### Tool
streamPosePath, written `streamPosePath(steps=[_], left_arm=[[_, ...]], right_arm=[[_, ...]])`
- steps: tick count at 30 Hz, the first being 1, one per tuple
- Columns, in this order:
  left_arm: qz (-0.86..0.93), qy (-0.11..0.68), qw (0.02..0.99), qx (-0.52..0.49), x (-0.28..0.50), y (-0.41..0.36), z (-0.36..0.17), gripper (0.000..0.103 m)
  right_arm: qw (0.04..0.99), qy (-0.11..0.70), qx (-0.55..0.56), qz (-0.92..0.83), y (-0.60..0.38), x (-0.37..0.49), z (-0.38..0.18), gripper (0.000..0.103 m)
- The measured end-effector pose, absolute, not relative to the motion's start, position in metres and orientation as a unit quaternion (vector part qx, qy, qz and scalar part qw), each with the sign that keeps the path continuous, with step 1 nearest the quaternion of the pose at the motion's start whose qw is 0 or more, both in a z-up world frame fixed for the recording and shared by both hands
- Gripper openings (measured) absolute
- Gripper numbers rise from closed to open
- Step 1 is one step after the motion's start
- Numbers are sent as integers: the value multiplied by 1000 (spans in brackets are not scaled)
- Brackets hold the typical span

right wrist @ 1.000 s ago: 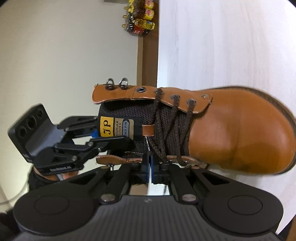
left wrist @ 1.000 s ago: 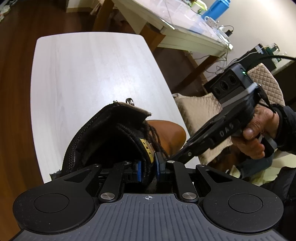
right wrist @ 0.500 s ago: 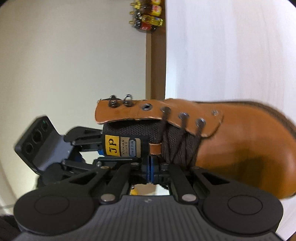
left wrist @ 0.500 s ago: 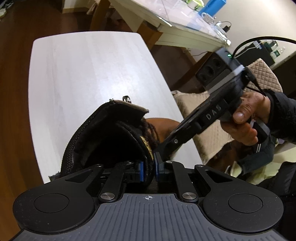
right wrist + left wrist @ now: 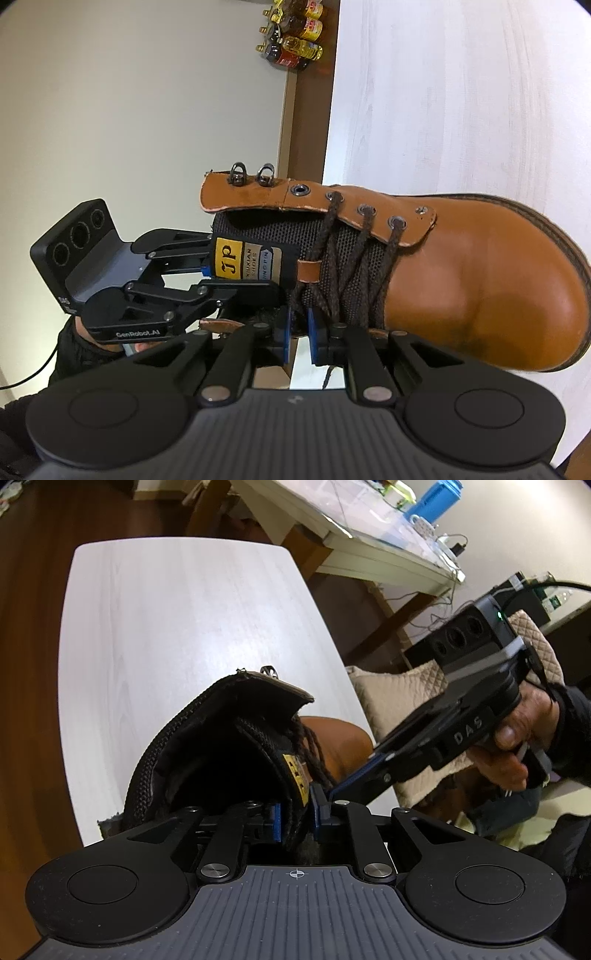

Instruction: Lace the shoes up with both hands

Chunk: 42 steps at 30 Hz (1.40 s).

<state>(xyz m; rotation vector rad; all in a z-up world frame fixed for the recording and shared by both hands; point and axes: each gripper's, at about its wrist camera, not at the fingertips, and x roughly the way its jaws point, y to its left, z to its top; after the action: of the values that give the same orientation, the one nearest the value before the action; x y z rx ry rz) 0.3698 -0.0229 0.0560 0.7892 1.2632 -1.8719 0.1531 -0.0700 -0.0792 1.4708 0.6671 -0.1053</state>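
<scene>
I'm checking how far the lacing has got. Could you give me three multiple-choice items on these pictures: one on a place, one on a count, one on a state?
1. Where does the boot stand?
A. On the white table
B. On the wooden floor
C. On a quilted cushion

2. In the right wrist view, how many eyelets on the far flap carry lace?
A. One
B. Three
C. Five

3. In what state are the two metal hooks at the top of that flap?
A. Both laced
B. Both bare
C. One laced, one bare

Answers:
1. A: the tan boot lies on the pale table.
2. B: the dark lace passes through three eyelets, and the one nearest the hooks is empty.
3. B: no lace touches either of the hooks.
</scene>
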Motion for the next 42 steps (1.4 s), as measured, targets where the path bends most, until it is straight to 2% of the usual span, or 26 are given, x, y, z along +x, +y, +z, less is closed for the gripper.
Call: streamPosePath(steps=[6,7,12,16,19,24,32,38,42], left_arm=[[-727,494,368,304,369,-24,55,14],[-727,492,368,305,368,-24,55,14],[-729,488,369,309,366,-23,56,11],[-728,486,367,315,366,-23,54,12],[-729,483,369,316,367,-23,55,15],[-726,491,371,307,367,-23,55,15],[-732,483,368,309,358,-27,48,14],[-750,466,359,302,359,-24,46,13],[-758,459,355,298,362,-20,45,13]], right_arm=[[709,309,632,-52,-67,161,-71,12],[716,315,621,-55,-65,163,-68,6],[746,319,576,-100,-59,165,-52,4],[738,315,586,-110,-59,164,-55,5],[731,328,590,-96,-59,161,-54,12],[743,333,572,-97,-64,145,-38,13],[790,280,529,-134,-77,129,-19,12],[831,305,450,-120,-69,150,-18,13],[831,308,448,-115,-67,152,-25,13]])
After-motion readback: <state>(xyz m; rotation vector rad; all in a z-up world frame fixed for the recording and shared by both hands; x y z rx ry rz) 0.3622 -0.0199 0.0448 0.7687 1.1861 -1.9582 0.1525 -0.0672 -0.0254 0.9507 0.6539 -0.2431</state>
